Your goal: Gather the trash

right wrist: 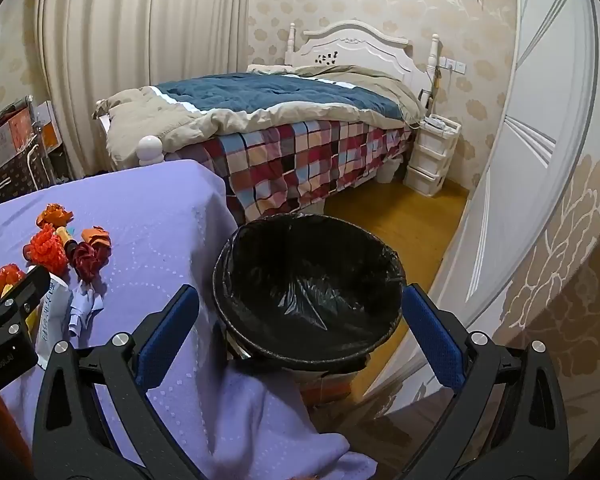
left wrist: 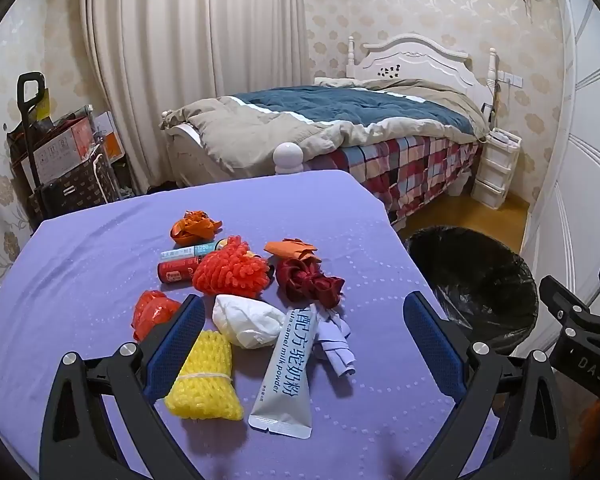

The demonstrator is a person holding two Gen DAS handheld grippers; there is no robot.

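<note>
the left tongs (left wrist: 304, 340) stand wide open over the purple table (left wrist: 80, 280) and grip nothing. between their blue fingers (left wrist: 176, 344), in the lower middle of the frame, lie four pieces of trash: a yellow foam net (left wrist: 204, 380) just beside the left finger, a white crumpled tissue (left wrist: 248, 320), a silver sachet (left wrist: 288, 376) and a small purple scrap (left wrist: 336, 340). the sachet carries the words "camel milk powder" and large blue chinese characters. a red plastic wad (left wrist: 152, 312) lies partly behind the left finger.

higher, in the middle of the frame, i count one orange fluffy piece (left wrist: 232, 268), one dark red ribbon bundle (left wrist: 312, 280), one orange paper scrap (left wrist: 292, 250), one orange ribbon knot (left wrist: 194, 228), one red tube (left wrist: 178, 272) and one pale tube (left wrist: 188, 252) with "1200" on it.

the right tongs (right wrist: 300, 320) are also wide open and empty. the one trash bin (right wrist: 308, 280) with a black liner stands on the floor between their fingers, in the middle of the frame, just beside the table edge. the letters "das" show on the right tool at the right edge of the left view.
</note>
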